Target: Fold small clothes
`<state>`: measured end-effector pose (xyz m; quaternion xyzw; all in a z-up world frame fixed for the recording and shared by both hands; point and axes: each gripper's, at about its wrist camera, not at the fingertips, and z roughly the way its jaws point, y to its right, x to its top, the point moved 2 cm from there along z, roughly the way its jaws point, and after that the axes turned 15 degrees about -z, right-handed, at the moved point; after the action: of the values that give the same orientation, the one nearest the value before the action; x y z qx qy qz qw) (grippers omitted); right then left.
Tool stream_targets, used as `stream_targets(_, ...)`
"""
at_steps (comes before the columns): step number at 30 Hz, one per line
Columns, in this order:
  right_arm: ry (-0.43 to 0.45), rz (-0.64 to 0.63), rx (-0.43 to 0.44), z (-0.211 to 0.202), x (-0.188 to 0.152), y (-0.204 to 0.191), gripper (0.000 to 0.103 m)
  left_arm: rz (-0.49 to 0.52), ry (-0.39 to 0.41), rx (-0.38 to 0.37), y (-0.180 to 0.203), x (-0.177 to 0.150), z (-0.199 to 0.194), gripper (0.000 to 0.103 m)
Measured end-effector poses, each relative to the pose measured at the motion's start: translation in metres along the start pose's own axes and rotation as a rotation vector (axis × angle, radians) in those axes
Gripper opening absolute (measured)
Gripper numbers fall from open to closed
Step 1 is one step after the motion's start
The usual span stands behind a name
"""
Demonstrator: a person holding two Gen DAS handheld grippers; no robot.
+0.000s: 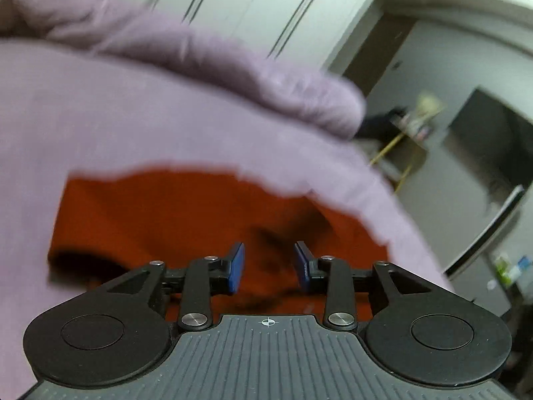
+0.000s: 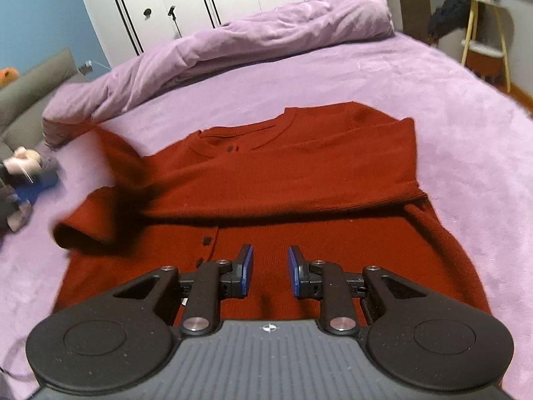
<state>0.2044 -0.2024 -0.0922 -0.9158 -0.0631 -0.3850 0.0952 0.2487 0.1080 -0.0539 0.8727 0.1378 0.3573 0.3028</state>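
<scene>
Both tools — left tool (image 1: 269,268), right tool (image 2: 270,270) — part-open, gripping nothing; red cardigan (image 2: 266,180): loose sleeve (image 2: 96,213) at frame left needing laying flat across

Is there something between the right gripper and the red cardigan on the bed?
Nothing visible. The right gripper hangs over the cardigan with open, empty jaws; only bare red knit lies ahead. One sleeve is already folded across the body.

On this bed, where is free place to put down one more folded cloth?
Bare purple bed cover lies right of the red cardigan, up to the bed edge. A narrower strip runs between its collar and the rolled duvet. The left side is crowded: the folded sleeve and small items.
</scene>
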Motion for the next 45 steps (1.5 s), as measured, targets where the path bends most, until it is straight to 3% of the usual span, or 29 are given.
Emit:
stream_targets(4, -0.019, 0.045, 0.137, 0.025, 0.016, 0.001, 0.037, -0.077, -0.017, 0.186, -0.038, -0.018, 0.004, 0.037)
stream_targets(6, -0.006, 0.064, 0.14, 0.038, 0.024, 0.001, 0.038, -0.079, 0.005, 0.272, -0.056, -0.017, -0.003, 0.039)
stream_targets(8, -0.004, 0.103, 0.122, 0.054, 0.031, 0.005, 0.039, -0.089, 0.013, 0.313, -0.065, -0.021, -0.01, 0.042)
stream_targets(11, -0.012, 0.162, 0.143, 0.071, 0.036, 0.011, 0.039, -0.09, 0.014, 0.334, -0.075, -0.02, -0.014, 0.043)
stream_targets(14, -0.081, 0.174, 0.175, 0.092, 0.037, 0.009, 0.043, -0.082, 0.012, 0.354, -0.079, -0.023, -0.011, 0.043)
stream_targets(19, -0.081, 0.17, 0.213, 0.1, 0.04, -0.001, 0.041, -0.068, 0.007, 0.356, -0.079, -0.026, -0.007, 0.044)
stream_targets(21, -0.09, 0.14, 0.208, 0.105, 0.043, -0.008, 0.014, -0.057, 0.004, 0.374, -0.077, -0.026, -0.002, 0.044)
stream_targets(24, -0.015, 0.048, 0.167, 0.089, 0.055, -0.019, 0.006, -0.052, 0.012, 0.403, -0.075, -0.022, 0.001, 0.044)
stream_targets(28, 0.163, -0.057, -0.024, 0.05, 0.075, -0.008, 0.006, -0.026, 0.022, 0.428, -0.07, -0.016, 0.005, 0.044)
stream_targets(30, 0.169, -0.084, -0.146, 0.044, 0.075, 0.009, 0.006, -0.006, 0.02, 0.433, -0.065, -0.014, 0.009, 0.044)
stream_targets(32, 0.116, -0.06, -0.177, 0.048, 0.07, 0.03, 0.006, 0.006, 0.014, 0.421, -0.059, -0.014, 0.015, 0.044)
stream_targets(37, 0.003, 0.04, -0.095, 0.063, 0.047, 0.062, 0.007, 0.039, 0.002, 0.418, -0.044, -0.016, 0.029, 0.045)
stream_targets(40, -0.004, 0.093, -0.044, 0.066, 0.04, 0.072, 0.012, 0.059, -0.001, 0.426, -0.039, -0.017, 0.031, 0.045)
stream_targets(42, -0.006, 0.161, 0.011, 0.069, 0.034, 0.08, 0.033, 0.057, 0.0, 0.427, -0.039, -0.017, 0.029, 0.045)
stream_targets(45, 0.016, 0.208, 0.045, 0.076, 0.03, 0.081, 0.034, 0.042, 0.007, 0.424, -0.036, -0.015, 0.028, 0.045)
